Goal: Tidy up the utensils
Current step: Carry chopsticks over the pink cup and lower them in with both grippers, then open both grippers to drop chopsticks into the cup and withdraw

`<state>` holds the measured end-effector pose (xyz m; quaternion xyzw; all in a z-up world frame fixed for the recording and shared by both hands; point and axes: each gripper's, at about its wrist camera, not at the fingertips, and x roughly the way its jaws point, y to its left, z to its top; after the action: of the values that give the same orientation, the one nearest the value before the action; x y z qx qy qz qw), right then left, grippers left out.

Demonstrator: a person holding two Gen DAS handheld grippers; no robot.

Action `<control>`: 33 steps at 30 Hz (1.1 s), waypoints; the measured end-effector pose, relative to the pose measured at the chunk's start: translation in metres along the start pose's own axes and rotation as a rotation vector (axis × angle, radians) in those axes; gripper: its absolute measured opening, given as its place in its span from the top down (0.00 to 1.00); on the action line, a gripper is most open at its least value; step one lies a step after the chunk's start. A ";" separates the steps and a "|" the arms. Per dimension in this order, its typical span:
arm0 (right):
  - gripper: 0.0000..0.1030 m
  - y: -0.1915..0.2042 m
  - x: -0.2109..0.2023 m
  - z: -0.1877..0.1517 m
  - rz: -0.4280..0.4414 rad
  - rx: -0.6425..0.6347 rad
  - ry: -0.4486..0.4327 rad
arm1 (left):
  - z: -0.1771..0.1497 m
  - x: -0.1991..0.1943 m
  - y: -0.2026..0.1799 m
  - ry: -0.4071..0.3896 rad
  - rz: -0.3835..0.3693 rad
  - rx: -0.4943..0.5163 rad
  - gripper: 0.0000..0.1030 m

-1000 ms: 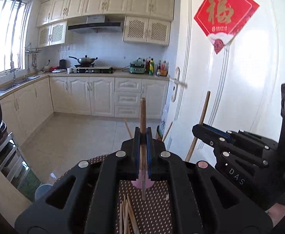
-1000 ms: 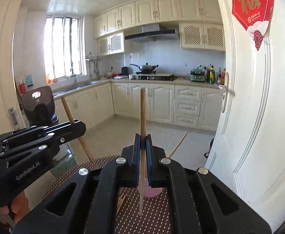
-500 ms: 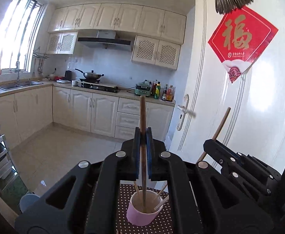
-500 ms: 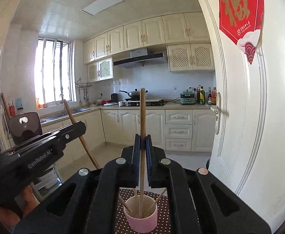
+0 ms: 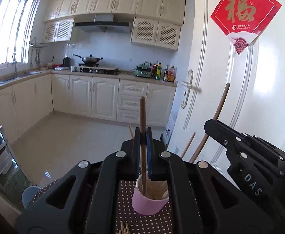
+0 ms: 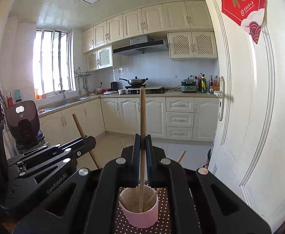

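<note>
A pink cup (image 5: 149, 201) (image 6: 140, 213) stands on a brown dotted mat (image 5: 144, 223) below both grippers. My left gripper (image 5: 143, 136) is shut on a dark wooden chopstick (image 5: 142, 115) held upright, its lower end inside the cup. My right gripper (image 6: 142, 142) is shut on a lighter wooden chopstick (image 6: 142, 113), also upright with its tip in the cup. Other chopsticks (image 6: 152, 197) lean inside the cup. Each gripper shows in the other's view: the right one (image 5: 246, 156) and the left one (image 6: 50, 161).
Several loose chopsticks (image 5: 123, 229) lie on the mat near the front edge. A white door (image 5: 230, 97) with a red paper charm (image 5: 244, 13) stands close on the right. A black appliance (image 6: 23, 122) stands at the left. Kitchen cabinets and tiled floor lie beyond.
Both grippers have gone from above the mat to over the cup, and both chopsticks now reach down into it. The views tilted up, then partly back down.
</note>
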<state>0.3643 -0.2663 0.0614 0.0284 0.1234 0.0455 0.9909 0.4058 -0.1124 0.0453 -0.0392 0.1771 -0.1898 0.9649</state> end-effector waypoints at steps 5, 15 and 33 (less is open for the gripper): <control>0.96 0.001 0.005 -0.009 -0.005 -0.003 0.030 | -0.005 0.003 0.002 0.036 -0.007 0.004 0.94; 0.96 -0.003 0.008 -0.022 -0.003 0.035 0.083 | -0.012 0.002 -0.001 0.088 -0.006 0.027 0.94; 0.90 -0.010 -0.003 -0.031 0.024 0.086 0.174 | -0.019 -0.022 -0.011 0.076 0.044 0.086 0.42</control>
<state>0.3539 -0.2752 0.0311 0.0683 0.2104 0.0545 0.9737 0.3758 -0.1140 0.0363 0.0133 0.2060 -0.1775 0.9622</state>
